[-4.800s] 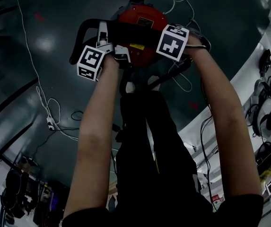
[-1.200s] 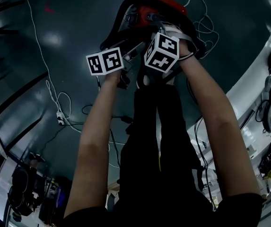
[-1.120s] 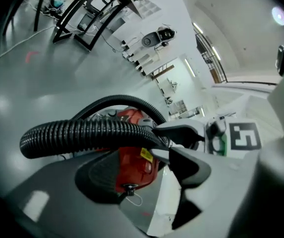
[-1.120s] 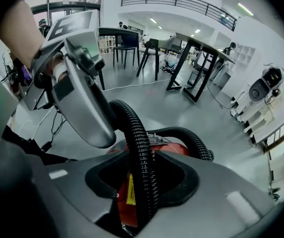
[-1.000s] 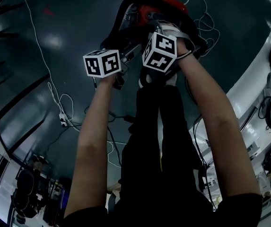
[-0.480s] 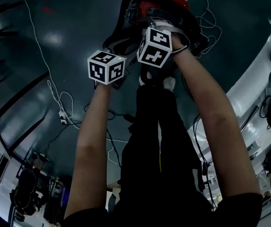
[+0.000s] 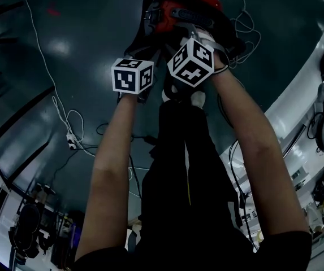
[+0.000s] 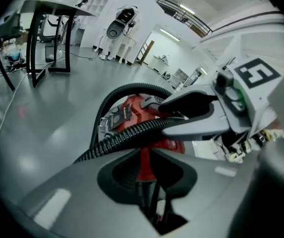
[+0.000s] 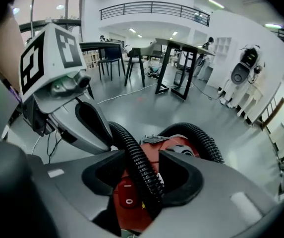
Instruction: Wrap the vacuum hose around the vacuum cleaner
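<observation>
Left claw (image 8: pixel 144 162) has just been closing and is pinched almost together; can't make out anything gripped in it, the vacuum hose (image 8: pixel 127 135) just runs across past its tips; right claw (image 9: pixel 141 165) has just been opening, jaws well apart with the hose lying loose between them; red vacuum cleaner (image 9: pixel 127 209) sits on the floor (image 7: pixel 82 27) right under both claws, hose arcing round its far side.

Head view dim, gripper views bright, warped

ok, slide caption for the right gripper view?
Right gripper, jaws just opening, with the black vacuum hose between them above the red vacuum cleaner.
</observation>
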Motion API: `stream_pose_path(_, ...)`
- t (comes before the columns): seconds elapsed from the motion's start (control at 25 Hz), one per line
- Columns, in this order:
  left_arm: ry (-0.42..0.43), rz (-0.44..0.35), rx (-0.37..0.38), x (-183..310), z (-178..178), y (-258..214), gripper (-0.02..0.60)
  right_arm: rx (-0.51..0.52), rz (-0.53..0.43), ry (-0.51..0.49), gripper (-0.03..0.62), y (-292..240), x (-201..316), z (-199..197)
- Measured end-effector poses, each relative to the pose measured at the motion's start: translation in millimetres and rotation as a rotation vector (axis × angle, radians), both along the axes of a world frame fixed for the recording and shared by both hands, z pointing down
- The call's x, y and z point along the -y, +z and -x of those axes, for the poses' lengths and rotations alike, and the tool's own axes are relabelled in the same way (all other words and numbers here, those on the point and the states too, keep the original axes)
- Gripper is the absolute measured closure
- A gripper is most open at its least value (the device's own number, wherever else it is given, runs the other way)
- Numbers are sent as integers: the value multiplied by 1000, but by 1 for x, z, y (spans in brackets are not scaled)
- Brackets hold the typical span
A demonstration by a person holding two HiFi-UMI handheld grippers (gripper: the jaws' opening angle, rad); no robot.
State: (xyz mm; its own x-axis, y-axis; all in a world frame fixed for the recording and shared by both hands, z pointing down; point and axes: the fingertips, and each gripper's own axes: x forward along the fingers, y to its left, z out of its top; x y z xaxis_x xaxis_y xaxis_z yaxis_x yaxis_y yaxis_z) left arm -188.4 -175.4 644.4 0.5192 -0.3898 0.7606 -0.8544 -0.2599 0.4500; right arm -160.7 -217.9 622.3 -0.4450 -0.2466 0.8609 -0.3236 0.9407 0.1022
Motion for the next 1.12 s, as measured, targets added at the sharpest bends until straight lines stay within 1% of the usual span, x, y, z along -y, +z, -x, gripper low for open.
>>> stream_pose_path(0.04,-1,16,2,-1,-2,4,505,11,-13,22,389,-4,2,-4)
stream_pose_path(0.08,-11,36,3,-2,-2,8,494,20,-23,42,401,-7,4,-8)
stream_pose_path(0.16,-68,82,-6,-2,1,15,489,32,-27,80,416,-11,4,-20)
stream_pose_path(0.24,-135,126,-32,0,6,21,463,29,-13,106,416,-9,2,-32)
stream_pose_path(0.28,-150,141,-45,-1,6,24,441,23,-6,114,416,-7,1,-38)
stream_pose_path(0.36,-129,153,-61,-4,1,26,437,14,5,124,425,-3,-1,-48)
stream_pose_path(0.48,-47,160,-53,-15,-11,26,437,14,14,118,428,-1,-4,-56)
stream_pose_path(0.56,-11,166,-56,-22,-16,24,440,8,12,111,428,-1,-7,-57)
stream_pose_path(0.68,11,150,-68,-25,-24,18,455,12,9,116,425,-1,-8,-57)
stream_pose_path(0.8,30,82,-52,-16,-33,7,480,17,14,126,424,2,-6,-57)
stream_pose_path(0.92,51,21,-23,-3,-37,-3,488,17,9,118,424,4,-3,-49)
stream_pose_path(1.04,29,14,21,3,-31,-2,496,28,6,112,424,4,-2,-38)
stream_pose_path(1.12,-17,39,44,1,-23,3,505,46,10,122,425,1,-2,-34)
